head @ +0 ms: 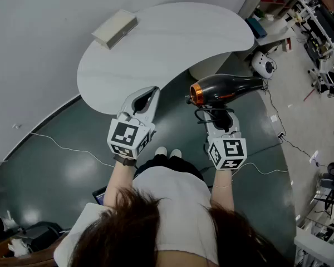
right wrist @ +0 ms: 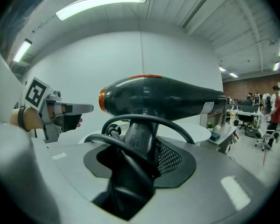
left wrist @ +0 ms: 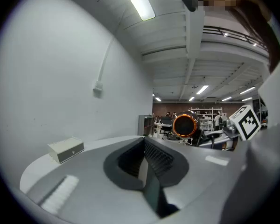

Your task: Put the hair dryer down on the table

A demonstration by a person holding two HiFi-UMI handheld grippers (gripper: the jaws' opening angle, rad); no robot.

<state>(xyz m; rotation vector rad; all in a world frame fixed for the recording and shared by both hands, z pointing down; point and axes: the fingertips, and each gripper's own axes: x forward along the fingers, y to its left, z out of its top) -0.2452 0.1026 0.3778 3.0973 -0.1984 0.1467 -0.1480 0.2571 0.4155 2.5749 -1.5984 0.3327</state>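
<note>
Jaws of the right gripper (head: 219,117) clamp the hair dryer (head: 229,88) by its handle, holding it over floor (head: 67,143) short of the table (head: 172,38)'s near edge, where early release would drop it; the left gripper (head: 147,102) is closed, empty.

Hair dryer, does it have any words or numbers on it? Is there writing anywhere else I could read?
No text here can be read.
On the hair dryer: a pale sticker near the end away from the orange ring, print too small to read.
On the marker cubes of the left gripper and right gripper: black-and-white square patterns, not letters.
On the box on the table: no writing visible.
</note>
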